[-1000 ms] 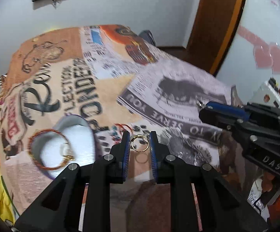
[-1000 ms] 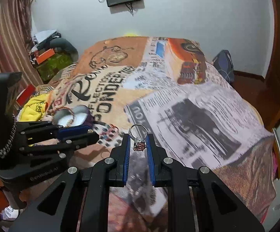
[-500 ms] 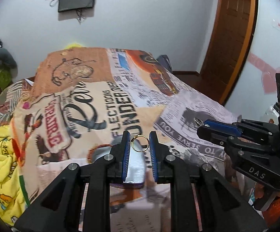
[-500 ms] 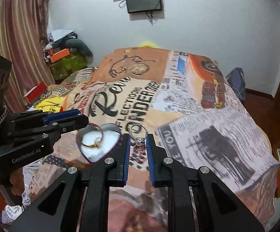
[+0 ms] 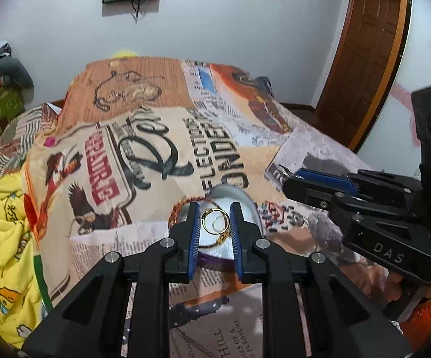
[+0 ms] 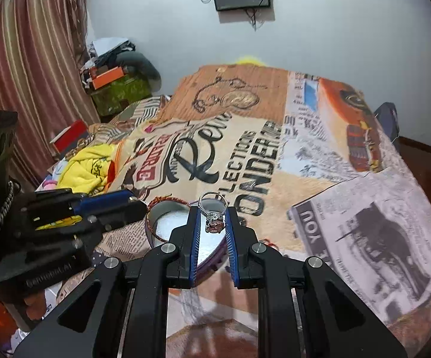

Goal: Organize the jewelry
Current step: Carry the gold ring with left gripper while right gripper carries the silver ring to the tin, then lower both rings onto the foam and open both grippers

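My left gripper (image 5: 214, 219) is shut on a plain gold ring (image 5: 214, 221) and holds it just above a heart-shaped purple box with a white lining (image 5: 245, 208). A beaded bangle (image 5: 177, 208) lies in the box. My right gripper (image 6: 212, 217) is shut on a silver ring with a pink stone (image 6: 213, 213), also above the box (image 6: 170, 223). The right gripper shows in the left wrist view (image 5: 287, 176), and the left gripper in the right wrist view (image 6: 135, 204).
The box sits on a bed with a newspaper-print blanket (image 5: 156, 149). A yellow cloth (image 5: 4, 238) lies on the left. A small red bracelet (image 5: 273, 211) lies right of the box. A wooden door (image 5: 364, 59) and a white wall stand behind.
Both grippers have tilted and moved toward the heart-shaped box, which now sits right under their tips. Each still holds its ring.
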